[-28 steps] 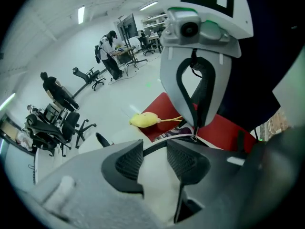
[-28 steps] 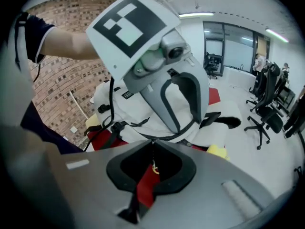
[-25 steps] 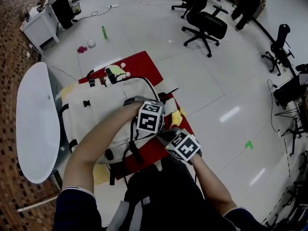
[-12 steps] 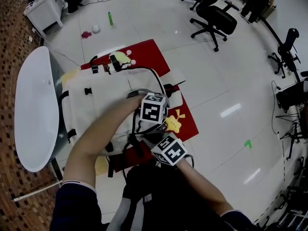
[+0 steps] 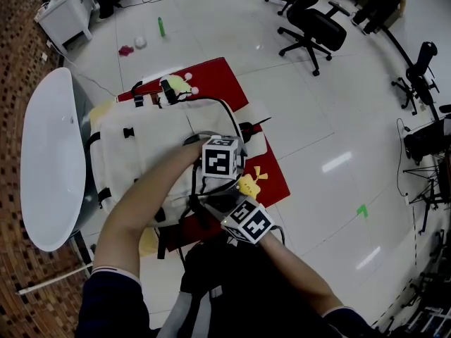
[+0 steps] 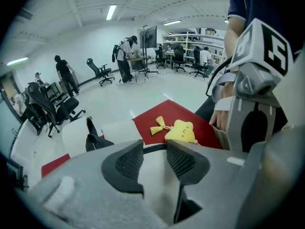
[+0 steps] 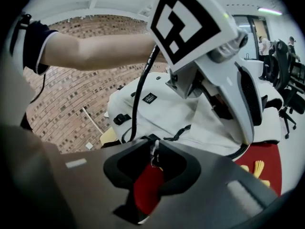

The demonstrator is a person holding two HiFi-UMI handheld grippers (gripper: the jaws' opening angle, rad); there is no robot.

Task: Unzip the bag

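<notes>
Right fingers (image 7: 190, 173) nearer, wider, round pull (image 7: 153, 151)

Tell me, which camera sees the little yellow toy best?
The left gripper view: the yellow toy lies whole and close on the red mat, tassel included. The head view shows it small, beside the white bag. The right gripper view catches only a yellow scrap at its lower right edge.

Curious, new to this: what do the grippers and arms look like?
Left gripper and right gripper: grey, black pads, a white cube with black square markers on each. Navy short sleeves. Right jaws just opened, a zip pull between them.
</notes>
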